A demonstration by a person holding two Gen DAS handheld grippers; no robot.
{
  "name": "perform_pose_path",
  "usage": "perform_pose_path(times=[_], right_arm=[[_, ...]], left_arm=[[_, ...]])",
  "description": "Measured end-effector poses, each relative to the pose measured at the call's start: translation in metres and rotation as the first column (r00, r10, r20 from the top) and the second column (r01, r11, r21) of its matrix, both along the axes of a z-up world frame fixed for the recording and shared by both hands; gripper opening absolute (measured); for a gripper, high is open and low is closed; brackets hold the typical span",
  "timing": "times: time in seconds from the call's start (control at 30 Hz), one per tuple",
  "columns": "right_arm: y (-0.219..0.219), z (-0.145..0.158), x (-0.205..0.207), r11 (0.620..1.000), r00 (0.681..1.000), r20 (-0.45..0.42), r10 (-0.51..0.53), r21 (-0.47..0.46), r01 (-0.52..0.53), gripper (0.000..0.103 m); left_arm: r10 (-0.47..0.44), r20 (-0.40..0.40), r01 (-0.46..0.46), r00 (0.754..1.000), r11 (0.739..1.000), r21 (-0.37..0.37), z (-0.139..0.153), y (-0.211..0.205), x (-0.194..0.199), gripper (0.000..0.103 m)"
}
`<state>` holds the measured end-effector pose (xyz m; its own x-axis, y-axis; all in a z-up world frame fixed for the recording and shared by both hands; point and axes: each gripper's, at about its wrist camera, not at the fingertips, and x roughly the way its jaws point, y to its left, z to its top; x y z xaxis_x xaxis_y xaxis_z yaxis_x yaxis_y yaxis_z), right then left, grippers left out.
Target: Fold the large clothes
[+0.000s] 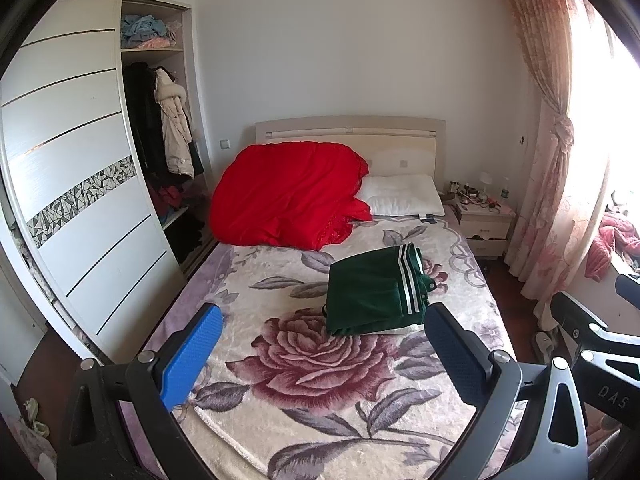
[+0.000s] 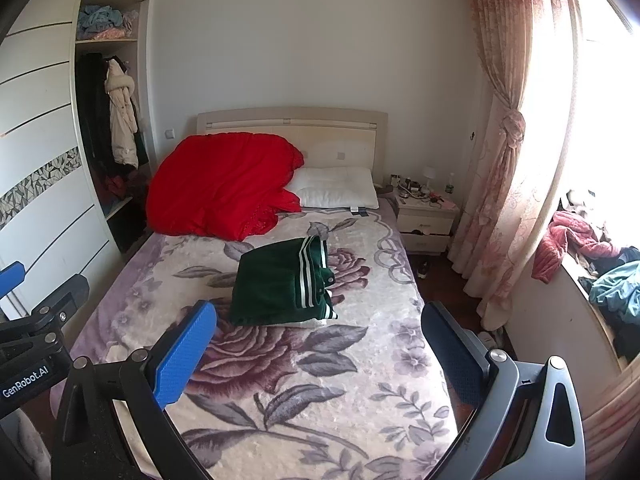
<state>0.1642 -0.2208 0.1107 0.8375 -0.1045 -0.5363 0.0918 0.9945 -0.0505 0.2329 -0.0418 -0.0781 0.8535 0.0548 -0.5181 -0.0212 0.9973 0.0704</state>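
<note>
A dark green garment with white stripes (image 1: 374, 290) lies folded into a compact rectangle on the floral bedspread (image 1: 312, 380), right of the bed's middle. It also shows in the right wrist view (image 2: 280, 288). My left gripper (image 1: 324, 352) is open and empty, held above the foot of the bed, short of the garment. My right gripper (image 2: 320, 352) is open and empty too, beside the left one, also short of the garment. The right gripper's body shows at the right edge of the left wrist view (image 1: 600, 344).
A red quilt (image 1: 288, 196) and a white pillow (image 1: 404, 196) lie at the head of the bed. An open wardrobe (image 1: 160, 140) stands left. A cluttered nightstand (image 1: 484, 220), a tied curtain (image 1: 556, 160) and a sill with clothes (image 2: 600, 272) are right.
</note>
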Motion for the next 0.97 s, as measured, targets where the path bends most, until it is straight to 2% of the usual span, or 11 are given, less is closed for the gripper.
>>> perform_pose_path(times=[0.9,0.97], right_arm=[[0.0044,-0.0034,0.0042,1.000,1.000,-0.014,-0.003,0.004,0.003,0.103],[0.0038,-0.0033,0.0024,1.000,1.000,-0.014,-0.007,0.006,0.007,0.103]], left_arm=[[-0.009,-0.003,0.009,1.000,1.000,0.022,0.0033,0.0015,0.0048,0.103],[-0.020,-0.007,0.020,1.000,1.000,0.007,0.0046,0.0043,0.0059,0.103]])
